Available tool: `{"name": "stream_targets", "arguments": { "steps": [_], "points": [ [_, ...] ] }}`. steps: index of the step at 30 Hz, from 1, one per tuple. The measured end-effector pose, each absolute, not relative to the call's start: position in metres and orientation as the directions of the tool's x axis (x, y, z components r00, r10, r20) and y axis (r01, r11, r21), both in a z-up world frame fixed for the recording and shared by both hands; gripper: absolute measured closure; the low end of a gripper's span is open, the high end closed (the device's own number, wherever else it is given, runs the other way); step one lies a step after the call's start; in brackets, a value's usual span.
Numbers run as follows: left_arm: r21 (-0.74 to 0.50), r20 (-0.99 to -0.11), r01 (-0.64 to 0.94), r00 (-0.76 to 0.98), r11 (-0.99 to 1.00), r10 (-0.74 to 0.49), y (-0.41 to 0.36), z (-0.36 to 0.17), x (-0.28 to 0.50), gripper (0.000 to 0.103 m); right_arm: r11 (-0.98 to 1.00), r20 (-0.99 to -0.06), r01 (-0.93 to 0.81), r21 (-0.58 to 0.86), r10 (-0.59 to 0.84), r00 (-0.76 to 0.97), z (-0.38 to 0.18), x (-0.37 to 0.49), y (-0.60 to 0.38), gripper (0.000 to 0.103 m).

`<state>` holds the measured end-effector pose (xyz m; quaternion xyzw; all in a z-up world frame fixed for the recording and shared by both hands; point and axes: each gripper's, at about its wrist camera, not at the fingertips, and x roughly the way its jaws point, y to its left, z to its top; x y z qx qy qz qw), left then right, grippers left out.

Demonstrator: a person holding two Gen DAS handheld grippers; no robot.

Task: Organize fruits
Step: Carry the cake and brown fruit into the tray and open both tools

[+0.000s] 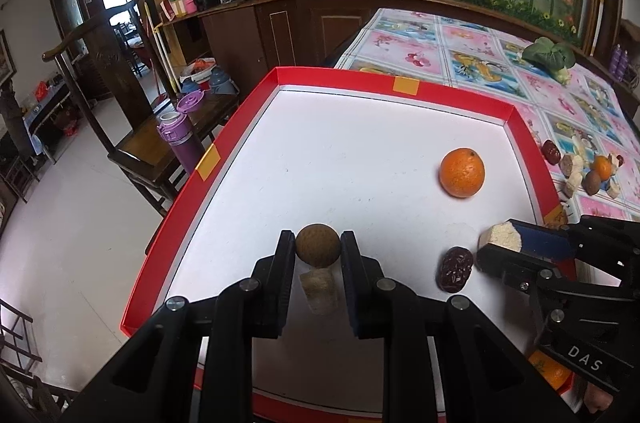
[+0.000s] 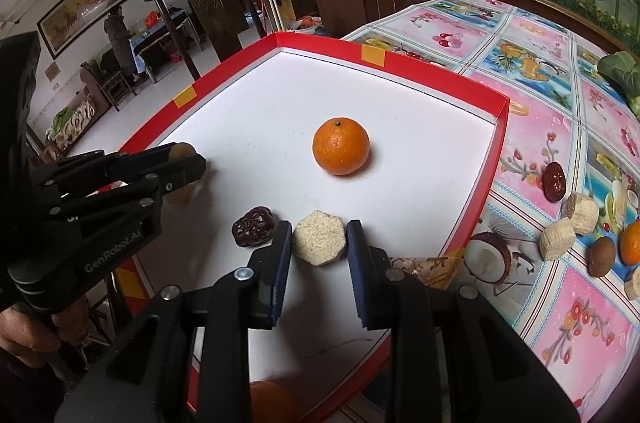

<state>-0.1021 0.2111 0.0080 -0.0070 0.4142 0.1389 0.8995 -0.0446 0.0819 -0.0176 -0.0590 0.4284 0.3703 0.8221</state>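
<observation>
A red-rimmed tray (image 1: 340,75) with a white floor lies on the table. My left gripper (image 1: 317,248) is shut on a brown round fruit (image 1: 318,243), held just above a beige chunk (image 1: 318,291) on the tray floor. The right wrist view shows that left gripper (image 2: 186,163) at the tray's left side. My right gripper (image 2: 319,241) is shut on a beige hexagonal chunk (image 2: 320,243) low over the tray's near right part. A dark red date (image 2: 254,226) lies just left of it. An orange (image 2: 341,151) sits alone further in.
On the flowered tablecloth (image 2: 520,35) right of the tray lie a date (image 2: 554,181), beige chunks (image 2: 582,213), a brown fruit (image 2: 602,255) and an orange (image 2: 632,243). A leafy green vegetable (image 1: 548,57) lies further back. A chair with a purple bottle (image 1: 180,139) stands left.
</observation>
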Motion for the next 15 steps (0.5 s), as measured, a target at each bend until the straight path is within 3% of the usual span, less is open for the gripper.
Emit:
{"name": "stream_targets", "arguments": {
  "steps": [5,7,9,12,15],
  "points": [
    [0.134,-0.747,-0.279,0.602,0.951,0.282,0.212,0.007,-0.103,0.078,0.713,-0.75,-0.664,0.224,0.561,0.35,-0.017,-0.046,0.081,0.072],
    [0.139,-0.747,-0.286,0.599,0.948,0.29,0.212,0.007,-0.103,0.067,0.714,-0.742,-0.662,0.229,0.568,0.356,-0.014,-0.046,0.078,0.067],
    [0.152,-0.74,-0.293,0.6,0.944,0.305,0.211,0.009,-0.103,0.064,0.717,-0.734,-0.657,0.231,0.572,0.366,-0.011,-0.045,0.074,0.055],
    [0.169,-0.73,-0.298,0.603,0.939,0.323,0.208,0.012,-0.103,0.053,0.72,-0.715,-0.645,0.257,0.59,0.374,-0.007,-0.044,0.065,0.055],
    [0.189,-0.719,-0.306,0.604,0.933,0.344,0.206,0.014,-0.102,0.05,0.724,-0.706,-0.636,0.267,0.596,0.382,-0.004,-0.043,0.058,0.055]
  ]
}}
